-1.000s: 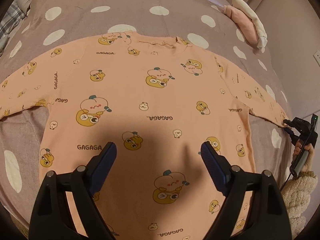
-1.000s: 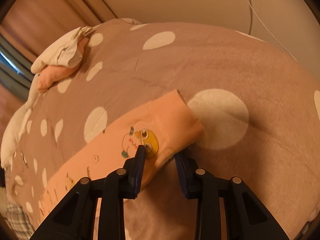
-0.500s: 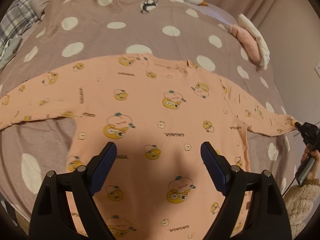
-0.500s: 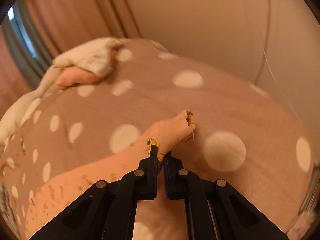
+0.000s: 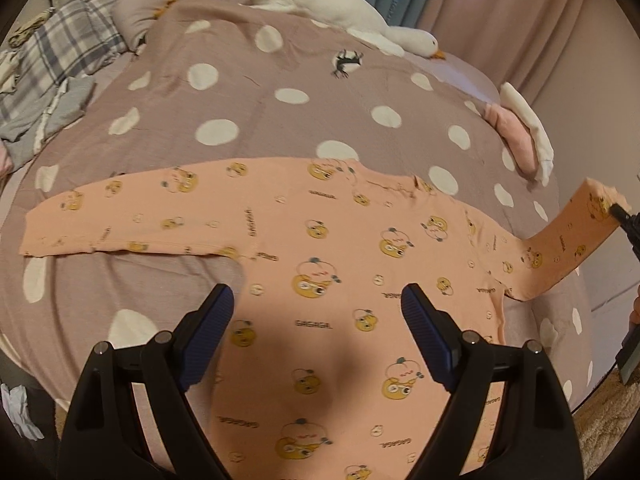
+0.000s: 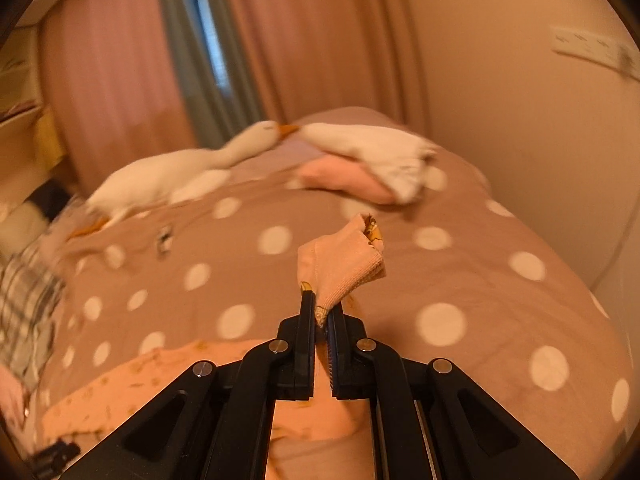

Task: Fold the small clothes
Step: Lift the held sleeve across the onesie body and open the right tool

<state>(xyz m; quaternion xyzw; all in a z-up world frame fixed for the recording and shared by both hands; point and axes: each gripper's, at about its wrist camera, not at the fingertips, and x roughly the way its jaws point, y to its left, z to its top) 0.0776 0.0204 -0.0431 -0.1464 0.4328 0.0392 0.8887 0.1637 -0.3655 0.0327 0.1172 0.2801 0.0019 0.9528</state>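
peach shirt [image 5: 320,280] flat on dotted bedspread [image 5: 240,120]; right gripper [image 6: 322,312] pinches sleeve cuff [image 6: 344,268], lifted at 3 o'clock; left gripper [image 5: 318,312] spread wide above hem, holding nothing.

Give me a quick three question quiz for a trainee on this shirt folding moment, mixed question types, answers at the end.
1. True or false: the right gripper is shut on the cuff of the shirt.
2. Multiple choice: the left gripper is A) shut on the hem, B) open above the shirt, C) shut on the goose.
3. Fill in: the shirt's other sleeve lies ____ on the bedspread.

Key
1. True; the jaws pinch the cuff, and the left wrist view shows that sleeve raised off the bedspread.
2. B; its jaws stand wide apart and hold nothing.
3. Flat, stretched out sideways.
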